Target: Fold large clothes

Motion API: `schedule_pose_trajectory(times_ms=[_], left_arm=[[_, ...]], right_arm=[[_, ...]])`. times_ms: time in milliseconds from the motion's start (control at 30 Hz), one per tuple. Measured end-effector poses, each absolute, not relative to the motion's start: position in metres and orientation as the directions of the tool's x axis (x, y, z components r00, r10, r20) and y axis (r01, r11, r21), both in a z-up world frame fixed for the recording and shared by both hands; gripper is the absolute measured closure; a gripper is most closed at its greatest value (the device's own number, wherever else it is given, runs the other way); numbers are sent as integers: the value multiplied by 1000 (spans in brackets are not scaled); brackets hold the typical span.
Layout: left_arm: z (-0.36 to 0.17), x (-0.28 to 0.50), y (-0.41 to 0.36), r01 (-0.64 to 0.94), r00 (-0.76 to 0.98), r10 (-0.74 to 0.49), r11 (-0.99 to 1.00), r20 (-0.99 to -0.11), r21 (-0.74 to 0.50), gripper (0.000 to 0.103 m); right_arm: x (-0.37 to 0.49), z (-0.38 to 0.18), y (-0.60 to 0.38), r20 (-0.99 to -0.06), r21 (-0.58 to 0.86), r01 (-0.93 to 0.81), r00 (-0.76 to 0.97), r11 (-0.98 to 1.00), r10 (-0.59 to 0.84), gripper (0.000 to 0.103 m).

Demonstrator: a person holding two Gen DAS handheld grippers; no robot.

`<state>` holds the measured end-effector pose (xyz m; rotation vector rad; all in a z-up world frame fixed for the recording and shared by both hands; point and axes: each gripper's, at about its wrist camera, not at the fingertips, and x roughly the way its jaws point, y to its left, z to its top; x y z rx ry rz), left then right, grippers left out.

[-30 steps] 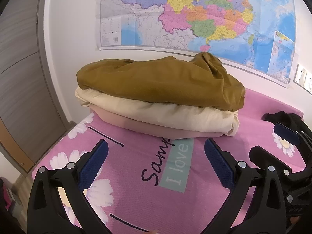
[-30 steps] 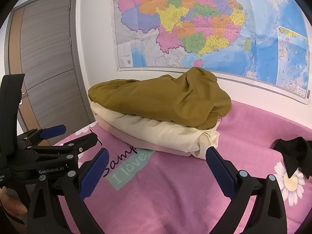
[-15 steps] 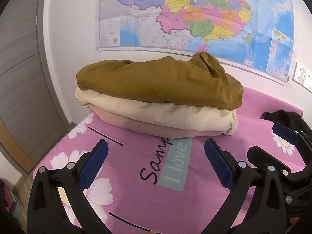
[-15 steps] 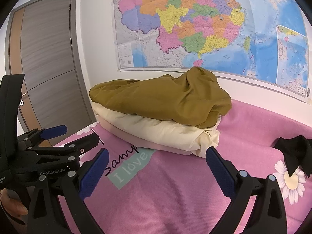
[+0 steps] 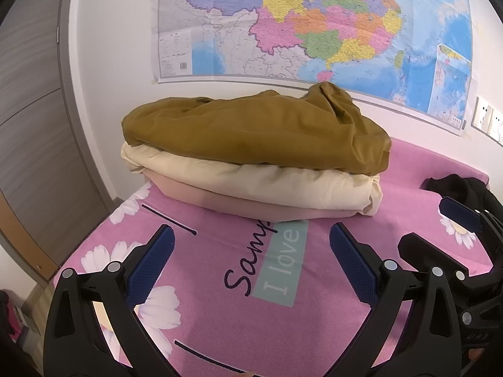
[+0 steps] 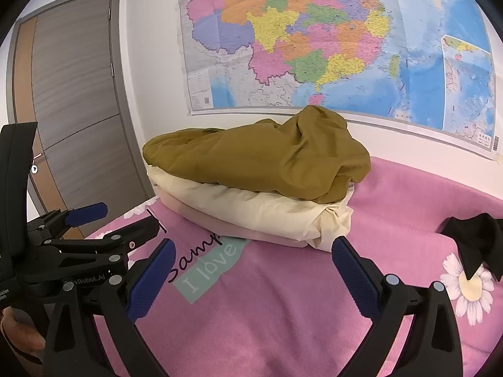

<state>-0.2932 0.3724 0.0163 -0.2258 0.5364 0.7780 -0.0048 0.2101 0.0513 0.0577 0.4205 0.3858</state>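
A stack of folded large cloths lies on the pink bed against the far wall: an olive-brown cloth [image 5: 257, 132] [image 6: 261, 163] on top, a cream one [image 5: 251, 179] [image 6: 251, 207] under it, a pale pink one [image 5: 239, 202] at the bottom. A black garment [image 6: 471, 238] [image 5: 452, 185] lies crumpled at the right. My left gripper [image 5: 251, 251] is open and empty, low over the bed in front of the stack. My right gripper [image 6: 251, 267] is open and empty, beside the left one.
The pink bedsheet [image 5: 220, 314] has daisies and an "I love" print [image 5: 284, 264]. A large map [image 5: 314, 25] hangs on the white wall behind. A grey door [image 6: 72, 100] stands at the left. Wall sockets [image 5: 487, 119] sit at the right.
Both views have shifted very slightly; the stack and the black garment have not moved. Both grippers stay open.
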Motion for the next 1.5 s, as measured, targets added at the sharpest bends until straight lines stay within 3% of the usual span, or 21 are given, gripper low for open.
schedule_pose_trajectory(times_ms=[1500], left_arm=[[14,-295,376,-708,608,602,706,-517,-11,6]], right_arm=[[-4,48,213,-392,145,-354,837,924,382,6]])
